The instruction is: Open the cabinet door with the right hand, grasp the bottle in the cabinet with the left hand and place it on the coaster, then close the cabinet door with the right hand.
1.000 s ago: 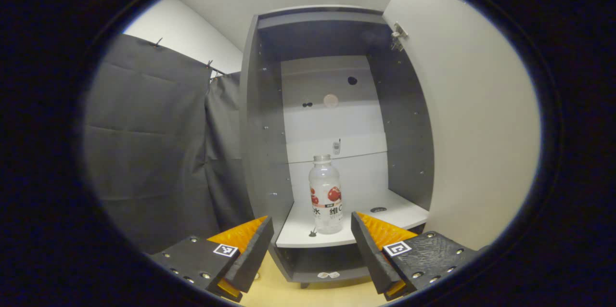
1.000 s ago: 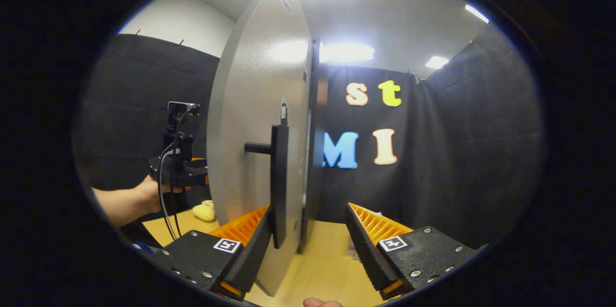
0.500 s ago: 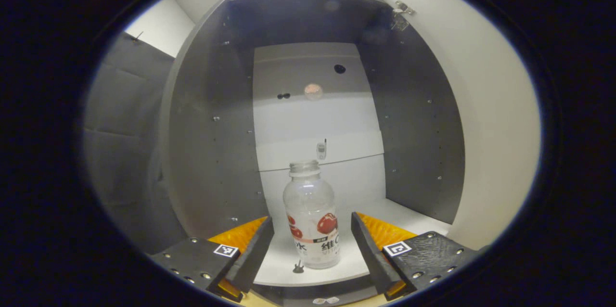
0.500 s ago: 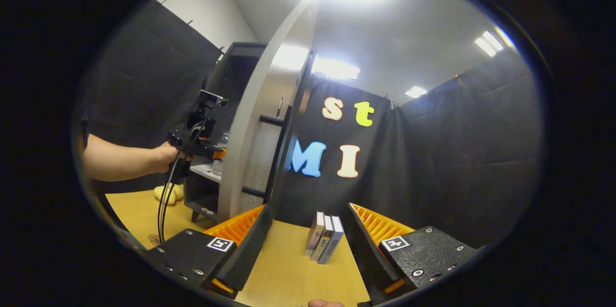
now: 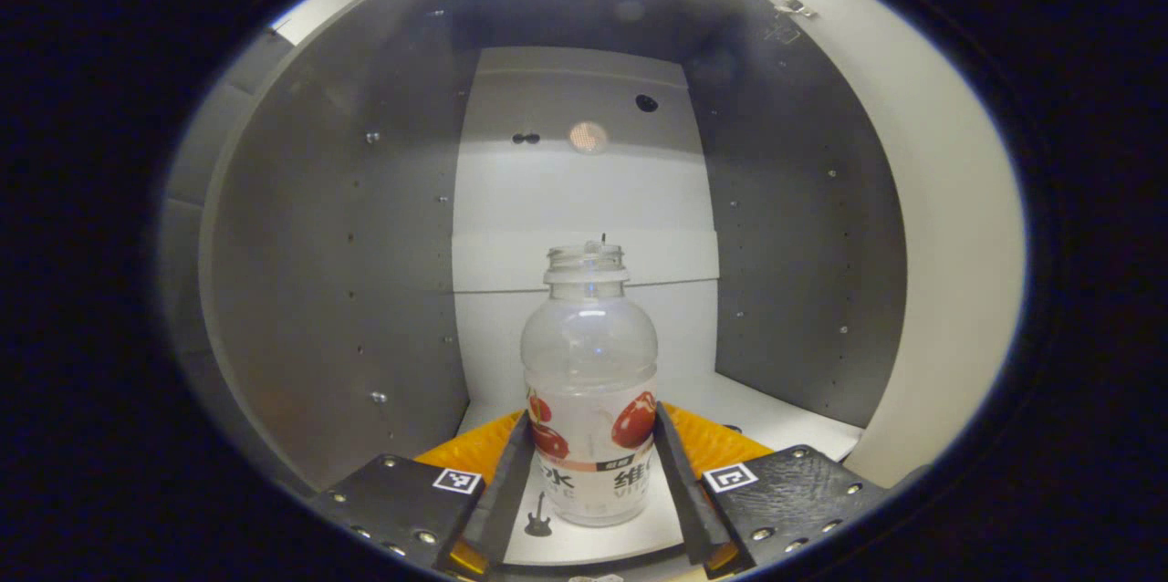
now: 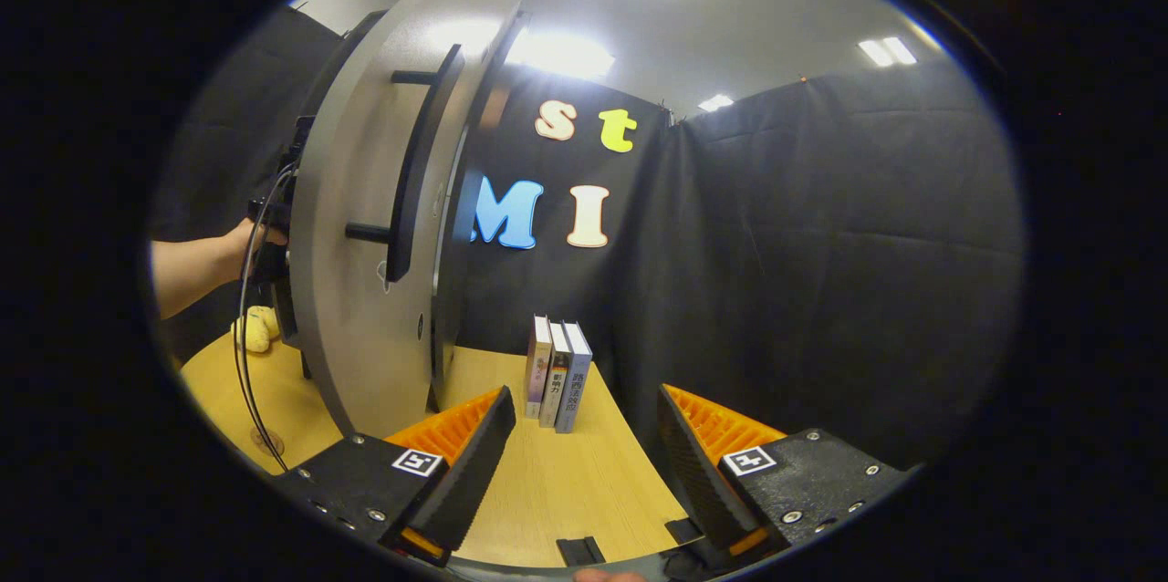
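The clear bottle [image 5: 590,400] with a red fruit label stands upright, uncapped, on the white shelf [image 5: 785,418] inside the grey cabinet [image 5: 347,272]. My left gripper [image 5: 591,472] has a finger on each side of the bottle's lower body, and both press on the label. The cabinet door [image 6: 365,290] stands open, its black bar handle [image 6: 420,171] facing my right gripper [image 6: 584,445]. That gripper is open with nothing in it, hanging over the wooden table [image 6: 566,482] to the right of the door. A small round disc [image 6: 266,442] lies on the table at the left.
Three books [image 6: 555,372] stand upright on the table past the door's edge. A yellow plush toy [image 6: 255,328] lies far left. A person's forearm [image 6: 187,267] reaches behind the door. The door's pale inner face [image 5: 949,244] is on the right of the left gripper view.
My left gripper went into the cabinet and its fingers closed onto the bottle. My right gripper left the door handle and drew back to the right of the open door.
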